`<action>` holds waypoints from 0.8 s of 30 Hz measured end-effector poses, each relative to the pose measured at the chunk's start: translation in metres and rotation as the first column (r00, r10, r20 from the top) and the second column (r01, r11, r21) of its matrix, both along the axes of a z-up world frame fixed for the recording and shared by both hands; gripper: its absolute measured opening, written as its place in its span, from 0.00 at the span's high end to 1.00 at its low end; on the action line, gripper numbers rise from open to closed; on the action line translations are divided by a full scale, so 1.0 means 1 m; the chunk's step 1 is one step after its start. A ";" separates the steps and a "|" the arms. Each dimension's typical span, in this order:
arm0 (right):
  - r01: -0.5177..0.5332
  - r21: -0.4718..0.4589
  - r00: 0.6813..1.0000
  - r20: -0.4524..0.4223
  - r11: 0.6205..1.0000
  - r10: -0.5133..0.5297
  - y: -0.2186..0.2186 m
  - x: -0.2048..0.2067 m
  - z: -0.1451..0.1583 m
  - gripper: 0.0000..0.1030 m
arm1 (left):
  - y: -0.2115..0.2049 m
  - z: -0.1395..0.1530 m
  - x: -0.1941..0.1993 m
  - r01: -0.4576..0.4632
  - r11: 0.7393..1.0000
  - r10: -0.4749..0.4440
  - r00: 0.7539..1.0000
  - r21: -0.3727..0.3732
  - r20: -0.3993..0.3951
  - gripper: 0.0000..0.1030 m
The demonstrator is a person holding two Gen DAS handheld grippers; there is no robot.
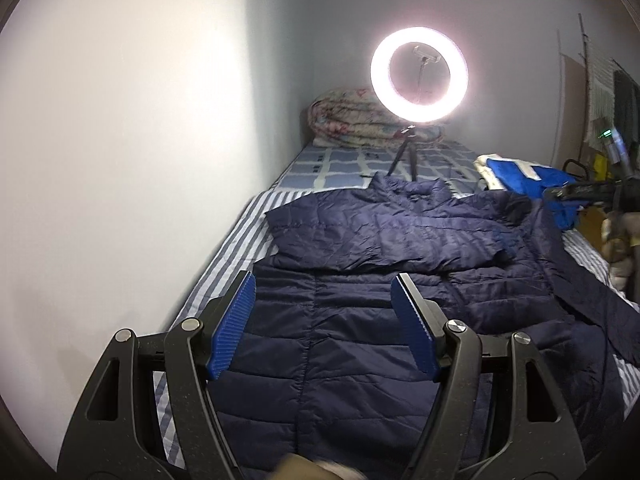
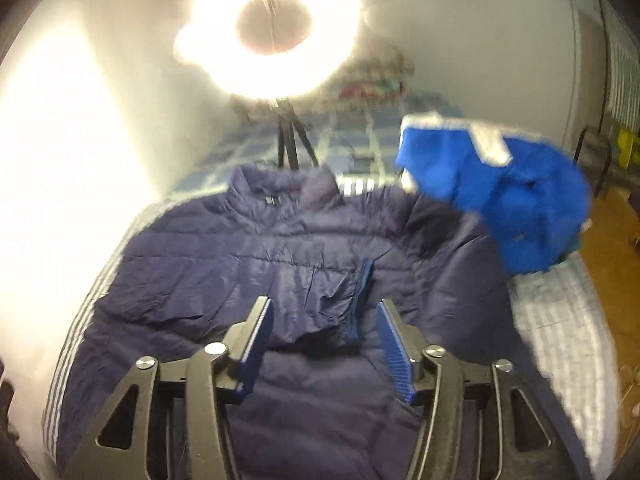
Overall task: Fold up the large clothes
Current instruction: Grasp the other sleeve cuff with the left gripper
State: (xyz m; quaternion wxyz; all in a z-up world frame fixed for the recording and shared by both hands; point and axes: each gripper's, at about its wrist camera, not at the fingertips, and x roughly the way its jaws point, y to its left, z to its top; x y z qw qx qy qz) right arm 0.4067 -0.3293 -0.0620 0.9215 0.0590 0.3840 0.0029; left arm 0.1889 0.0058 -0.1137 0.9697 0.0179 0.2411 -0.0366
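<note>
A navy puffer jacket (image 1: 360,280) lies spread on the striped bed, collar toward the ring light, one sleeve folded across its chest. It also shows in the right wrist view (image 2: 260,264). My left gripper (image 1: 323,280) is open and empty above the jacket's lower body. My right gripper (image 2: 326,306) is open and empty just above the folded sleeve's cuff (image 2: 360,300). The right gripper also shows at the right edge of the left wrist view (image 1: 580,192).
A lit ring light on a tripod (image 1: 419,76) stands on the bed behind the collar. A rolled floral quilt (image 1: 352,120) lies at the head. A bright blue garment (image 2: 500,188) sits at the right. A white wall (image 1: 120,160) runs along the left. The striped sheet (image 1: 236,240) shows around the jacket.
</note>
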 end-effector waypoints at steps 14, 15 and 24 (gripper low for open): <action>0.107 -0.149 0.986 0.142 0.983 -0.086 -0.036 -0.255 0.090 0.28 | -0.115 0.034 -0.050 0.342 0.937 -0.344 0.939 -0.076 -0.015 0.30; 0.124 -0.152 0.985 0.139 0.981 -0.103 -0.041 -0.274 0.089 0.28 | -0.130 0.035 -0.055 0.377 0.923 -0.379 0.925 -0.070 -0.017 0.30; 0.263 -0.210 0.963 0.116 0.942 -0.243 -0.079 -0.384 0.083 0.28 | -0.276 0.019 -0.091 0.674 0.726 -0.688 0.712 -0.137 -0.140 0.30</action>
